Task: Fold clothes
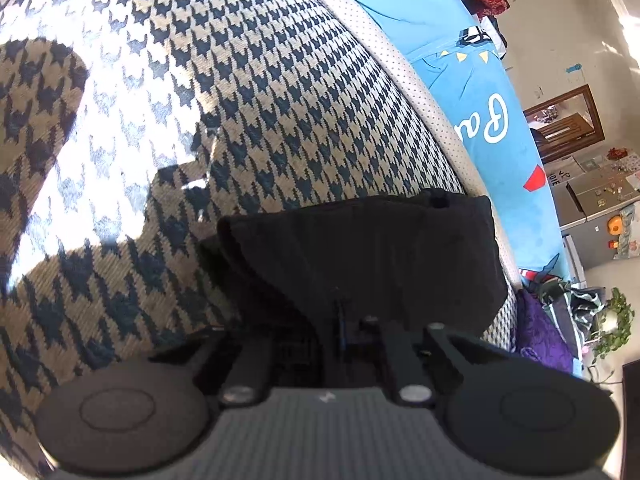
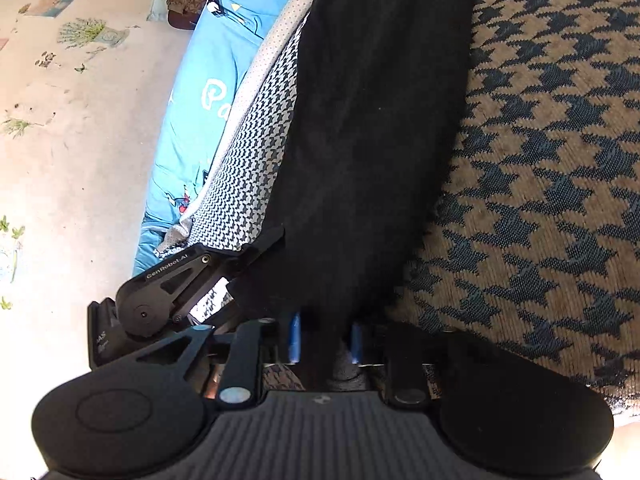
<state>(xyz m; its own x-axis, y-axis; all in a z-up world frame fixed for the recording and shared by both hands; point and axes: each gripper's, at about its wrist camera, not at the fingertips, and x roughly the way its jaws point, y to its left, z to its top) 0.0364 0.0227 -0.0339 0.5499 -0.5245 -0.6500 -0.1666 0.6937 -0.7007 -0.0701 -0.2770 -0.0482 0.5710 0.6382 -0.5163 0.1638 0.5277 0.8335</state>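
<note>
We see the black garment (image 2: 372,128) lying on the houndstooth cover (image 1: 248,92), close to its edge beside the blue sheet (image 1: 476,92). Our left gripper (image 1: 340,316) and right gripper (image 2: 324,336) both pinch the garment's near end.

Matt black cloth garment (image 1: 360,256) lying soft and lint-flecked on coarse woven houndstooth cover (image 1: 248,92). Smooth blue printed bedsheet (image 1: 472,80) showing faint sheen. Left gripper (image 2: 256,256) and right gripper (image 2: 324,340) wearing matt black plastic, metal pins glinting.
</note>
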